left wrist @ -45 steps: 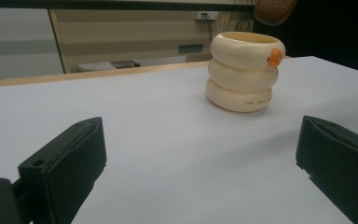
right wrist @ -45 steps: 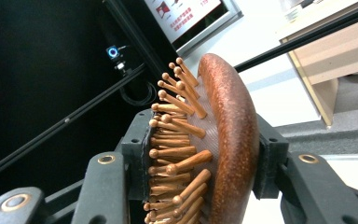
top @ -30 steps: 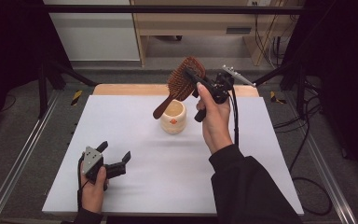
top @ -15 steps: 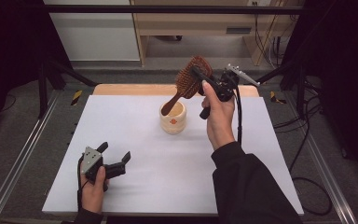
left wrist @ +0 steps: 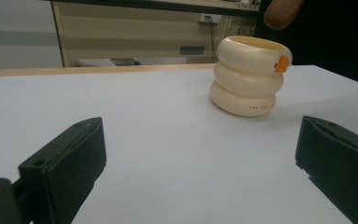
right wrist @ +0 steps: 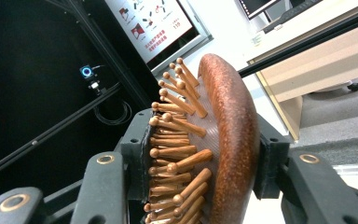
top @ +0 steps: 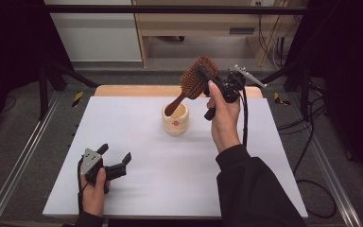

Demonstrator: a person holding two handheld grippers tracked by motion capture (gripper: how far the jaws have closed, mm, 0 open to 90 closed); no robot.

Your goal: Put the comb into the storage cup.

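Wooden hairbrush (top: pixel 197 80), upper centre of high view, clamped by head in right gripper (top: pixel 207 75), handle tilted into cream cup (top: pixel 175 119) — prob. to stand it there. Left gripper (top: pixel 116 158) wide, empty, lower left.

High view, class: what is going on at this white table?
A person works with two hand-held grippers. The right gripper is clamped on the head of a brown wooden bristle hairbrush, whose handle tip hangs at the mouth of a cream ribbed cup. The left gripper rests open and empty on the white table.
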